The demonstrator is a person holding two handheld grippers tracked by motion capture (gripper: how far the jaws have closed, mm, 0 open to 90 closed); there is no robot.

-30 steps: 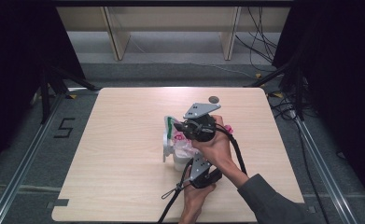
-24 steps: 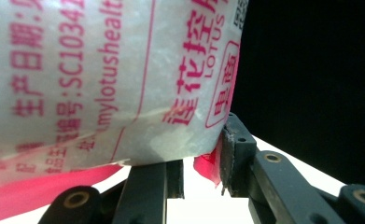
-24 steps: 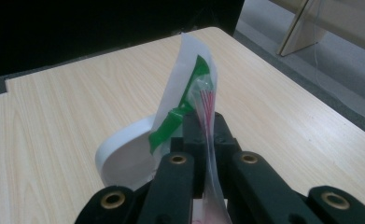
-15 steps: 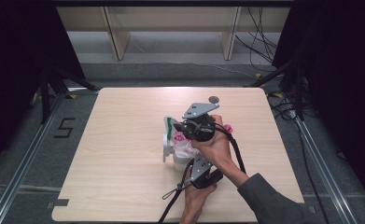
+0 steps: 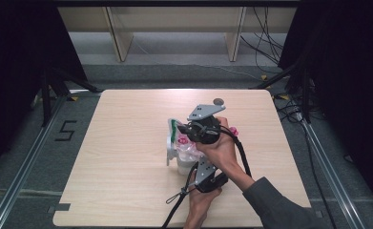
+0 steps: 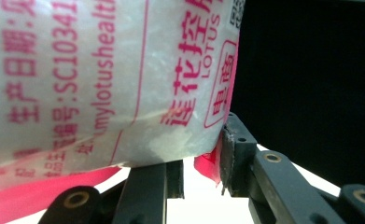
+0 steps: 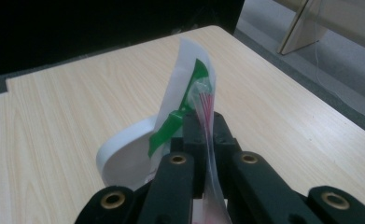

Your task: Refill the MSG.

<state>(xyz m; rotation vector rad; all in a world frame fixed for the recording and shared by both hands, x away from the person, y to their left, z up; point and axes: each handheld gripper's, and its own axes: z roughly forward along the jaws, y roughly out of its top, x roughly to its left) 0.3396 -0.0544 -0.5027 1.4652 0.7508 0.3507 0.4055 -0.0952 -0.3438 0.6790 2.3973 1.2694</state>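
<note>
Centrally, left gripper (image 6: pixel 203 168) clamps the pink-printed bag (image 6: pixel 101 84) from below; right gripper (image 7: pixel 203 135), above, pinches its upright top edge; both jaw pairs closed on 1 bag.

The table (image 5: pixel 127 181) is a pale wood-grain board with rounded corners, filling the middle of the high view; a small rectangular notch is cut into its edge at the lower left of the frame; most of its surface is bare. A small dark round disc (image 5: pixel 218 101) lies flat on the top near the far edge, right of centre. Just left of centre a white curved container (image 5: pixel 170 151) rests on the wood, and a clear plastic bag with pink print (image 5: pixel 186 151) sits against it; whether the bag's underside touches the table cannot be told. In the right gripper view the same light board runs to a rounded far corner.
</note>
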